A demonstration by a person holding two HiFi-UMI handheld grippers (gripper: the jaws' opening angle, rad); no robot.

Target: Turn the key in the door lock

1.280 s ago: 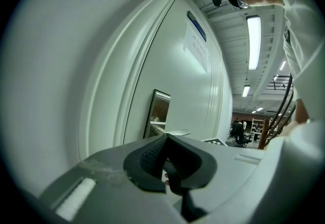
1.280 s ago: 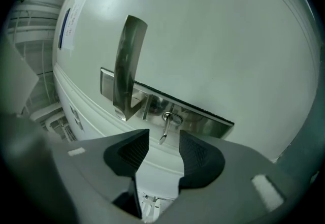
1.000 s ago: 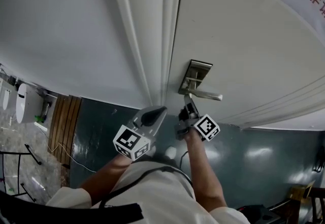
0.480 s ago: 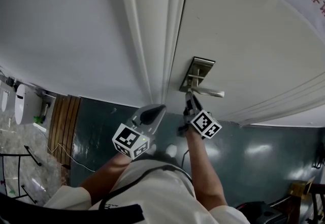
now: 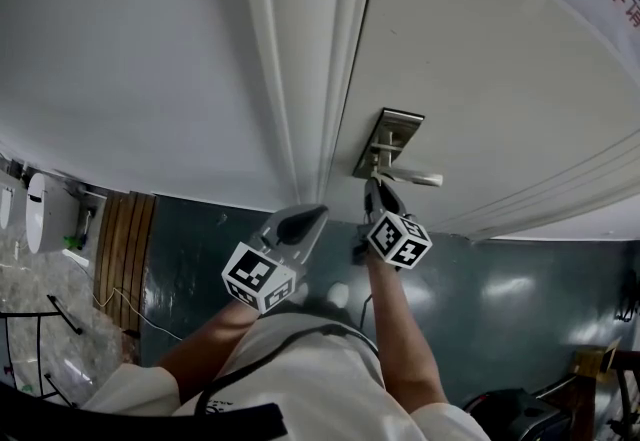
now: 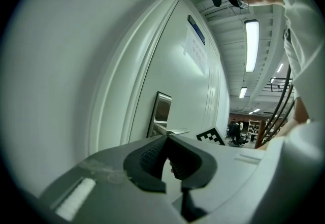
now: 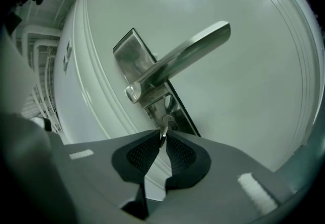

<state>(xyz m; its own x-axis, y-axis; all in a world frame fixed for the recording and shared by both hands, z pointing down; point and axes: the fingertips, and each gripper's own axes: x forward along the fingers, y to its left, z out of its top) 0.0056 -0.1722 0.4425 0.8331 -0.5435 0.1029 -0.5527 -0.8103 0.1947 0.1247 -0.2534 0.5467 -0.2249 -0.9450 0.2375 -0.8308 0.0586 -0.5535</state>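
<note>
While the right tool [image 7: 161, 142] clamps the key [image 7: 164, 130] at frame centre, below the lever handle [image 7: 177, 60], the left tool [image 6: 166, 139] sits closed on nothing, lower centre.

Right tool [image 5: 375, 191] is up against the door [image 5: 480, 49], tips just below the lever handle [image 5: 415, 176] at the foot of the lock plate [image 5: 395, 126]; whatever's in its grip is too small to read. Left tool [image 5: 308, 219] hangs just to its left, off the door, nose toward the door frame [image 5: 300, 69]. Dark floor [image 5: 520, 309] under both, wooden slats [image 5: 125, 244] well left of the left tool.
</note>
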